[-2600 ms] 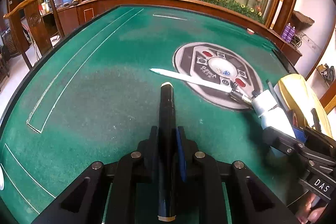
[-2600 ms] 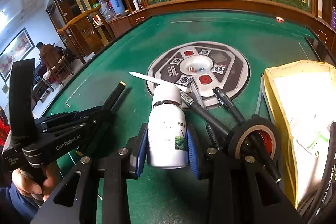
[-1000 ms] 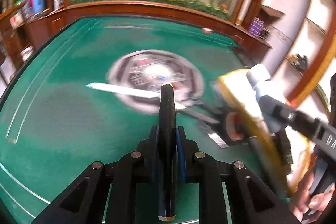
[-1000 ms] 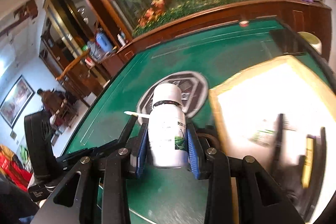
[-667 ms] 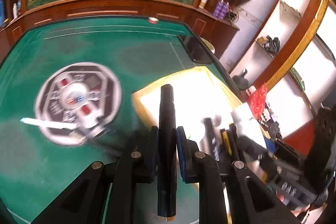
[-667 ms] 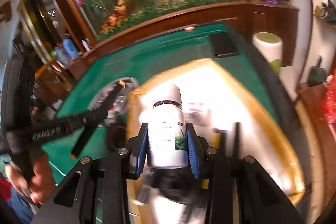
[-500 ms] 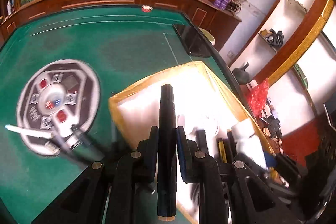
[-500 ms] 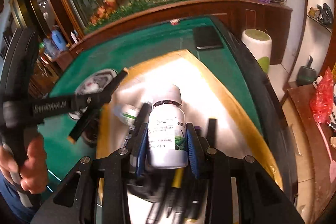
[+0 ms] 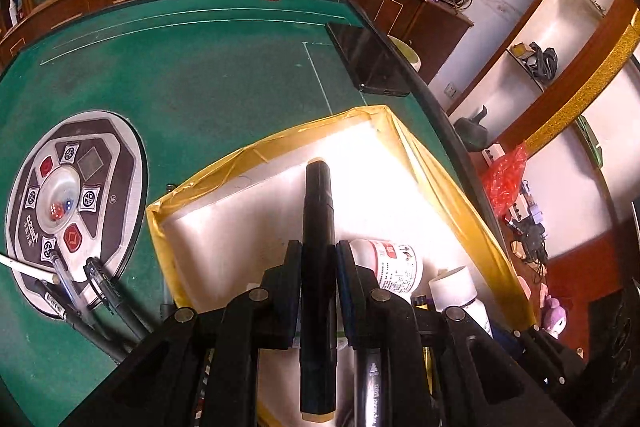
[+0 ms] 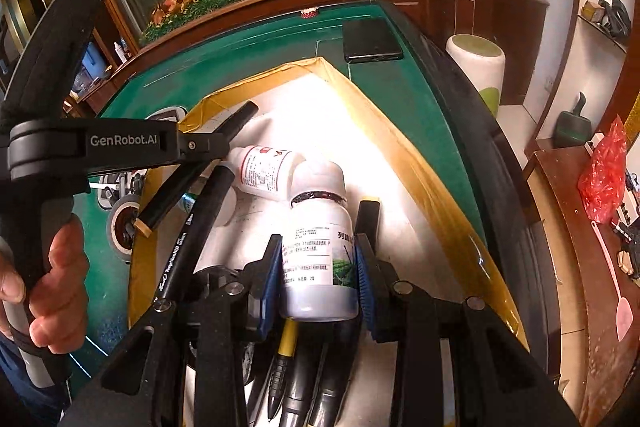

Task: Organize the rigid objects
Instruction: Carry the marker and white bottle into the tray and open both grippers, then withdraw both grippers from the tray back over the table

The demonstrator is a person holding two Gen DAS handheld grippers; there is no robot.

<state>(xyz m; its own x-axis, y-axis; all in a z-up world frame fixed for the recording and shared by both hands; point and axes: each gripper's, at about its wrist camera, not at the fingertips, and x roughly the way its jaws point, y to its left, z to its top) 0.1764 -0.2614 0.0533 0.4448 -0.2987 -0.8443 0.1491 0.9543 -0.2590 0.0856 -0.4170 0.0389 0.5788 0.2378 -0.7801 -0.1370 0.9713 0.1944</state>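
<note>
My left gripper [image 9: 318,255] is shut on a black marker [image 9: 318,227] and holds it over the yellow-rimmed white box [image 9: 448,187]. In the right wrist view the marker [image 10: 192,171] hangs from the left gripper [image 10: 200,147] above the box [image 10: 420,171]. My right gripper [image 10: 318,247] is shut on a white bottle [image 10: 318,231] over the same box. Another white bottle [image 10: 264,171] lies inside, also seen in the left wrist view [image 9: 394,263]. Several pens [image 10: 296,379] lie in the box's near end.
Three pens [image 9: 92,291] and a white stick [image 9: 22,267] lie by the round dice panel [image 9: 72,203] on the green table. A tape roll [image 10: 120,223] sits left of the box. A black phone [image 9: 368,61] lies near the table's right edge.
Both grippers have swung right from the table's middle to above the box, each keeping its object. In the last half second both moved a little further over the box.
</note>
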